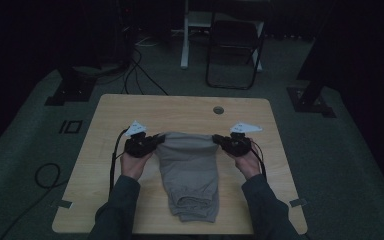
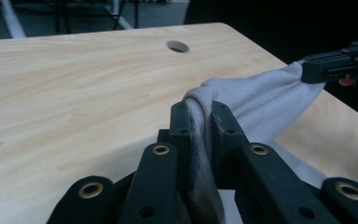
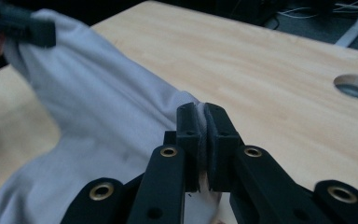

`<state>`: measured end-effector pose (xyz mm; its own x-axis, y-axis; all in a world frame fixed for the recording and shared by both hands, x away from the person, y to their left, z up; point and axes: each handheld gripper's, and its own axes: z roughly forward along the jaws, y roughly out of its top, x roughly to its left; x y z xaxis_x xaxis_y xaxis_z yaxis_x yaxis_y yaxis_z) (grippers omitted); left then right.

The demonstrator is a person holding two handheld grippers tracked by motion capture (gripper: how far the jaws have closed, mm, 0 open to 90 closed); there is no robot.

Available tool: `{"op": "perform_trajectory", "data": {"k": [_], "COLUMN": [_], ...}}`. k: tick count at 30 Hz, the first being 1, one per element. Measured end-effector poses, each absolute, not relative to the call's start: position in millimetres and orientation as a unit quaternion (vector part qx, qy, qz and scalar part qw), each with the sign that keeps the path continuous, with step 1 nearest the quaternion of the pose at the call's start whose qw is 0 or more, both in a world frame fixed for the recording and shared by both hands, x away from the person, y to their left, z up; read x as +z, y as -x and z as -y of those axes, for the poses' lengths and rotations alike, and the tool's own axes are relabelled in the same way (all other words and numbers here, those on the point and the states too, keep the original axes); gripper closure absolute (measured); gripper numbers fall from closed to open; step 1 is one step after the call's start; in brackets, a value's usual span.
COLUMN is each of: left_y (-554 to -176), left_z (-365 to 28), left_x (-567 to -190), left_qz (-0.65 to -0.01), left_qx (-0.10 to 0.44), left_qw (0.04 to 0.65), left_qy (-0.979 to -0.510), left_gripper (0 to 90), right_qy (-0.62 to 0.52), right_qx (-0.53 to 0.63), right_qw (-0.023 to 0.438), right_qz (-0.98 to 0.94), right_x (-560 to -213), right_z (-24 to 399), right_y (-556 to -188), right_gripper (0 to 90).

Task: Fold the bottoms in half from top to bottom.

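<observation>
Both grippers are gripping the grey trousers (image 1: 189, 165) over the table (image 1: 105, 125).
The left gripper (image 1: 156, 141) and right gripper (image 1: 220, 140) are each clamping a waistband corner.

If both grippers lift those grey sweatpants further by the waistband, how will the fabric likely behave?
The grey sweatpants look floppy: the waistband sags between the left gripper and right gripper, so the legs would likely hang limp. The fabric bunches thickly between the left pads, so the grip probably holds. They seem light, and the cuffs may drag on the table.

room: dim, dark walls | floor (image 1: 25, 150): grey carpet, cables | furniture: light wooden table (image 1: 130, 107), black folding chair (image 1: 232, 50) behind, white desk leg (image 1: 184, 35)
</observation>
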<state>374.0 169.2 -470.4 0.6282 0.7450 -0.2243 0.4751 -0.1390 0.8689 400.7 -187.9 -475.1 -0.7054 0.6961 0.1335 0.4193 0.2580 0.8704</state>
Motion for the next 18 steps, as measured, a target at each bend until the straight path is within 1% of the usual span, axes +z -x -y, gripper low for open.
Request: {"op": "perform_trajectory", "data": {"k": [3, 5, 6, 9, 11, 12, 14, 18], "left_y": [-356.4, -346.4, -346.4, -329.3, -323.5, -323.5, -320.3, -320.5], "left_z": [-165.3, -163.5, -163.5, -160.9, -157.3, -157.3, -154.0, -152.1], "left_x": [-478.6, -488.9, -488.9, -514.6, -526.1, -526.1, -537.8, -542.0], "left_qz": [-0.396, -0.394, -0.394, -0.398, -0.394, -0.394, -0.396, -0.399], "left_qx": [0.122, 0.105, 0.105, 0.073, 0.064, 0.064, 0.057, 0.060], "left_qw": [0.492, 0.478, 0.478, 0.450, 0.431, 0.431, 0.412, 0.405], "left_qy": [-0.765, -0.778, -0.778, -0.796, -0.810, -0.810, -0.819, -0.821], "left_gripper": [81.3, 81.1, 81.1, 81.0, 81.0, 81.0, 81.0, 80.9], "right_qy": [-0.342, -0.338, -0.338, -0.338, -0.340, -0.340, -0.345, -0.354], "right_qx": [0.481, 0.470, 0.470, 0.443, 0.433, 0.433, 0.415, 0.396], "right_qw": [0.139, 0.131, 0.131, 0.110, 0.101, 0.101, 0.091, 0.082], "right_qz": [-0.795, -0.805, -0.805, -0.823, -0.829, -0.829, -0.837, -0.843], "right_x": [-480.1, -487.5, -487.5, -510.0, -519.1, -519.1, -531.4, -542.6], "right_z": [191.0, 192.5, 192.5, 193.2, 191.8, 191.8, 188.6, 185.8], "right_y": [-379.2, -367.4, -367.4, -349.0, -344.5, -344.5, -342.2, -343.0], "right_gripper": [87.3, 87.3, 87.3, 87.5, 87.5, 87.5, 87.5, 87.5]}}
